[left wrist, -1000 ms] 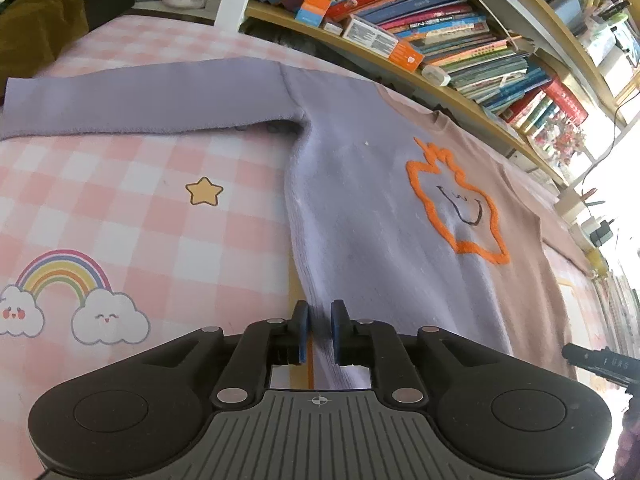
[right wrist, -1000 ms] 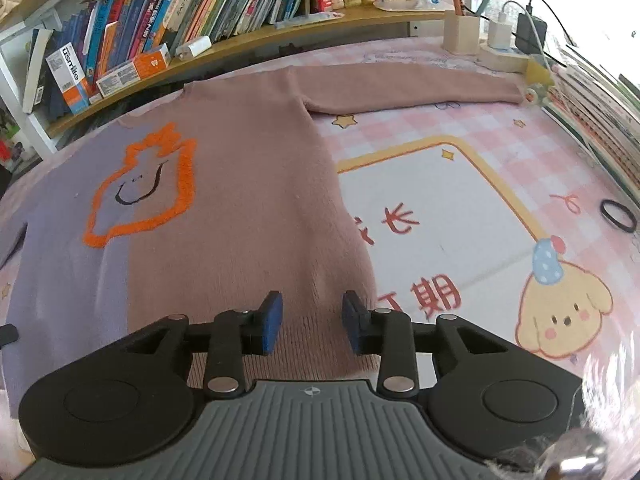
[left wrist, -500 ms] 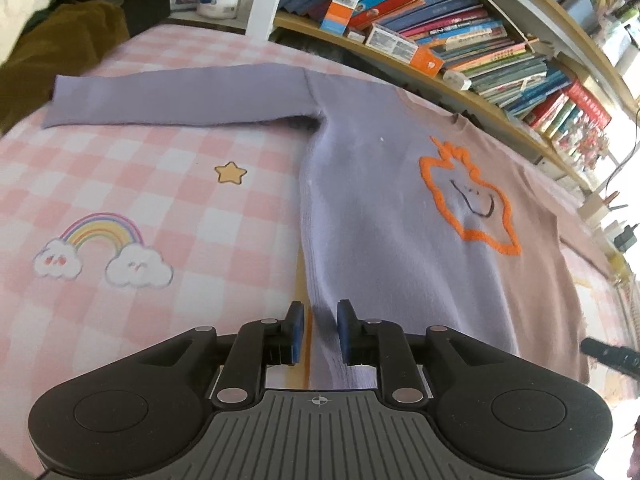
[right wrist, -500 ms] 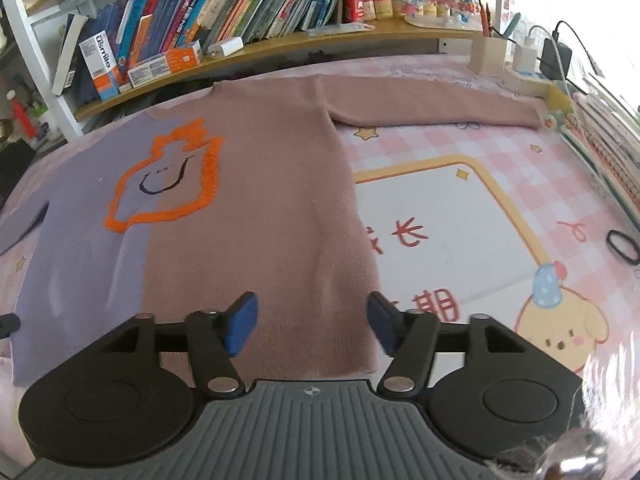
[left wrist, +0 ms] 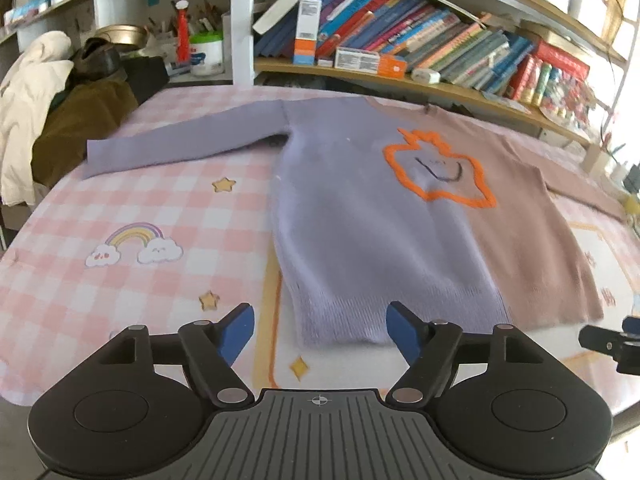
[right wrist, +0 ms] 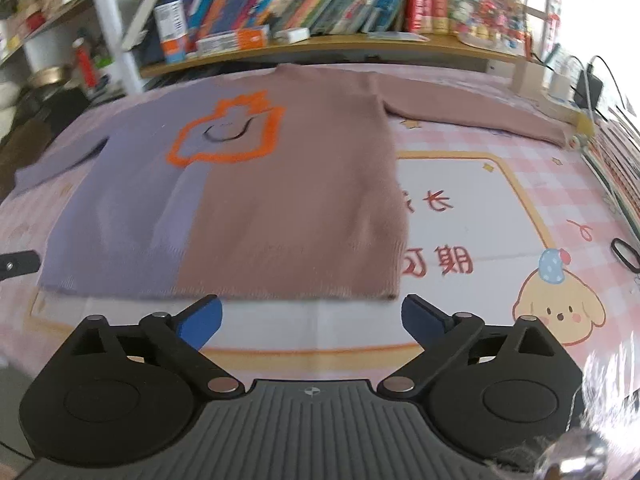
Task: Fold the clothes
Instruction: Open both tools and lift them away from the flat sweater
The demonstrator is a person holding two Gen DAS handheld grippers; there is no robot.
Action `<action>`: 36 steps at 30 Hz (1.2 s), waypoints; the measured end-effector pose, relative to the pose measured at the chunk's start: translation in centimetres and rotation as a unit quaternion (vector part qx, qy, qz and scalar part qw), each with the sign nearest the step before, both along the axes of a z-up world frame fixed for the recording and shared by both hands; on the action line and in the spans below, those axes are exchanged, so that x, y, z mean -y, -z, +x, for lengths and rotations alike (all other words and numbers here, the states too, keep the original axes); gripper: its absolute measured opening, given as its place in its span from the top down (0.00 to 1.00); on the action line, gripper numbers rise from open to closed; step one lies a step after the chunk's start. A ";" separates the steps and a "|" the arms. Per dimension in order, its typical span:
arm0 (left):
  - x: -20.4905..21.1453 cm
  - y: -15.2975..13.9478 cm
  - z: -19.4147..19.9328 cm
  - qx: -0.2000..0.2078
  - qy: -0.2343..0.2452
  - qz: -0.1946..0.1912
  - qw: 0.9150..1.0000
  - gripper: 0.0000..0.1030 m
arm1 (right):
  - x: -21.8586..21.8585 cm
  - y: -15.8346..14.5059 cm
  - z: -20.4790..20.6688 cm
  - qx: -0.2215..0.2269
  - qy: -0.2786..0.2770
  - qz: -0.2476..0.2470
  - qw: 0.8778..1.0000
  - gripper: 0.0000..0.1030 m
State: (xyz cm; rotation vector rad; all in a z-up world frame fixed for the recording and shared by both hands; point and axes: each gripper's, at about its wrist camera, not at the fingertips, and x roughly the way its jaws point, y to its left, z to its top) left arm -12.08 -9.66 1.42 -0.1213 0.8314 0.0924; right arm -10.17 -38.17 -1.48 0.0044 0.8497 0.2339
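A two-tone sweater [left wrist: 360,216] lies flat on the table, face up, lilac on one half and dusty brown on the other [right wrist: 288,200], with an orange outlined figure on the chest. Both sleeves are spread out sideways: the lilac one [left wrist: 180,144] and the brown one [right wrist: 472,116]. My left gripper [left wrist: 320,330] is open, just in front of the lilac hem, holding nothing. Wide open too, my right gripper [right wrist: 312,318] hovers just short of the brown hem. The tip of the right gripper [left wrist: 608,342] shows at the edge of the left wrist view.
A pink checked mat [left wrist: 120,208] with rainbow and puppy prints covers the table. Bookshelves [left wrist: 420,48] run along the far side. Piled clothes [left wrist: 48,112] sit at the far left. A black hair tie [right wrist: 626,254] and chargers [right wrist: 576,84] lie at the right.
Both grippers have let go of the hem, opened wide and pulled back toward the near table edge. The sweater now lies flat and whole in view.
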 end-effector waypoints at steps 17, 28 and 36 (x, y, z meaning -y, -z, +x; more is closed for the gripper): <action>1.2 -1.1 -1.2 0.011 -0.001 0.028 1.000 0.10 | 0.7 -0.5 -0.9 0.014 -0.002 0.009 1.000 0.00; -2.3 -0.5 1.6 0.013 0.006 0.018 1.000 0.10 | -1.2 -1.0 0.2 0.019 0.058 0.000 0.998 0.00; -10.5 -0.4 4.9 0.040 -0.066 0.023 0.997 0.10 | -5.8 -1.3 1.5 0.020 0.083 -0.011 0.996 0.00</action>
